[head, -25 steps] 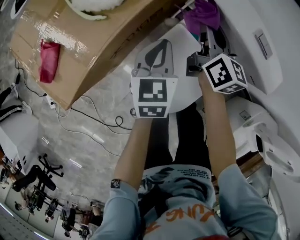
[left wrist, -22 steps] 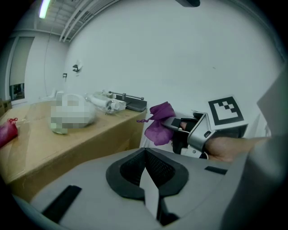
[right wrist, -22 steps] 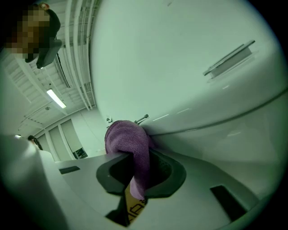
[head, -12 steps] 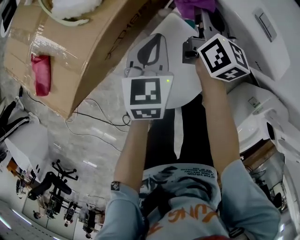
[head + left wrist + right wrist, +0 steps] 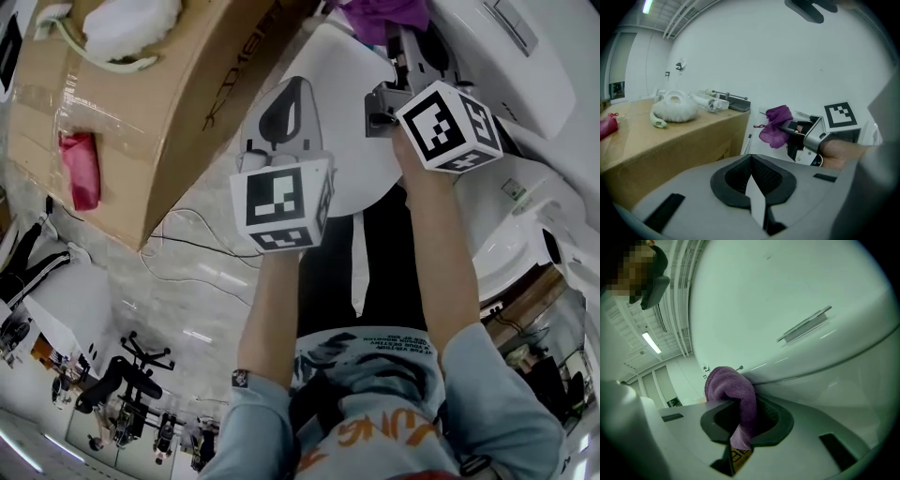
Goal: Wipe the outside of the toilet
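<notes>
R claw clamped on a purple cloth at the white toilet outer wall. Cardboard box stands close by on the left. L claw, jaws together w/ nothing between, is held alongside, both forearms stretched fwd.

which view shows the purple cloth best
The right gripper view: the purple cloth is close up, pinched in the jaws of the right hand-held gripper. The left gripper view shows it small; the head view catches part at the top edge.
</notes>
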Demonstrator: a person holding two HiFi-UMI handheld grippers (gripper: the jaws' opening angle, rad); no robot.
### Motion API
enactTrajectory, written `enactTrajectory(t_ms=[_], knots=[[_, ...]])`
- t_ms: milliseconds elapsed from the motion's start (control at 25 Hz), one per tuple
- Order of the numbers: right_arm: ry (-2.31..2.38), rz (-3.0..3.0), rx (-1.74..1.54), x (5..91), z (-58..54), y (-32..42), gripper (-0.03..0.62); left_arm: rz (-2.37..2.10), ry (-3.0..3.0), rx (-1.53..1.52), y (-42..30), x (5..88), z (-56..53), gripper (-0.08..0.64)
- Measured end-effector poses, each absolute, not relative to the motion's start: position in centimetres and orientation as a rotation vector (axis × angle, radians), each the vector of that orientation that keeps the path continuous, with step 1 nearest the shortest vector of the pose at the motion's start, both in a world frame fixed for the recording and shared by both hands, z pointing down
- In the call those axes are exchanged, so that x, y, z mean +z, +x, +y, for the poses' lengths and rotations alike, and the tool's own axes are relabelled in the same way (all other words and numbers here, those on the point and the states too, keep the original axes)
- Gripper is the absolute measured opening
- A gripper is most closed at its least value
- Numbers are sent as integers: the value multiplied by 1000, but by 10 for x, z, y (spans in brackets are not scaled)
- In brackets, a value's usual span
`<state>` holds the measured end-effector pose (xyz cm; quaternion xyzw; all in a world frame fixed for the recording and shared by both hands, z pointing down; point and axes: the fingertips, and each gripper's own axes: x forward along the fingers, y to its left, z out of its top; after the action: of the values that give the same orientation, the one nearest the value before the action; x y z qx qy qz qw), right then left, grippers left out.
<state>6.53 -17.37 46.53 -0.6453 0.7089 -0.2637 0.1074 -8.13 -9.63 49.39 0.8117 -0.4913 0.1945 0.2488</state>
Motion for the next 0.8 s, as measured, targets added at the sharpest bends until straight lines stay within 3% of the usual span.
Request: enactTrajectory(t_ms=[800], knots=[[-1917,1996,-801,465,-116,132,69,-1193,2305,587,-2,497,-74,25]])
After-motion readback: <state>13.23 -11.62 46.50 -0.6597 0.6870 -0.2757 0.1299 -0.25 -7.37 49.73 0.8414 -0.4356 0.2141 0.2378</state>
